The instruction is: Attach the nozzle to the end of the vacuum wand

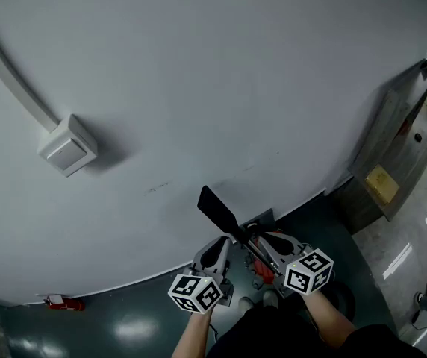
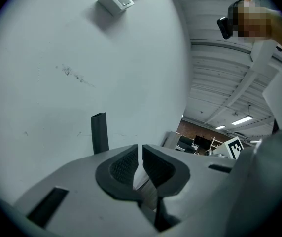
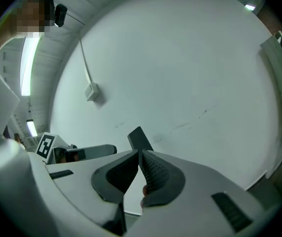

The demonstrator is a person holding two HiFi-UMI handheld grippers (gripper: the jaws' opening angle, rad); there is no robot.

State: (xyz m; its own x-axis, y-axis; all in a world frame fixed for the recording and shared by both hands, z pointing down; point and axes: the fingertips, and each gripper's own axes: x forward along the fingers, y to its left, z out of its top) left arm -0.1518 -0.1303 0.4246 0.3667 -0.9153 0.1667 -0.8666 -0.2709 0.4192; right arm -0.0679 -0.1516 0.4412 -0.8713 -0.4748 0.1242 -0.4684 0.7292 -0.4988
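A flat black nozzle [image 1: 217,209] sticks up in front of the grey wall, just above and between my two grippers. Its lower end runs down behind them toward red and grey vacuum parts [image 1: 263,269]; the wand itself is hidden. My left gripper [image 1: 219,243] sits just left of the nozzle. In its own view the left gripper [image 2: 140,154] has its pads all but together with nothing clamped, and the nozzle [image 2: 99,132] stands to their left. The right gripper [image 1: 255,242] points up-left at the nozzle's base. The right gripper [image 3: 140,156] has its tips touching, with the nozzle [image 3: 140,139] right behind them.
A white junction box [image 1: 68,146] with a conduit [image 1: 10,69] is fixed to the wall at upper left. A grey cabinet [image 1: 393,162] stands at the right on the dark green floor. A small red object [image 1: 64,302] lies at the wall's foot, lower left.
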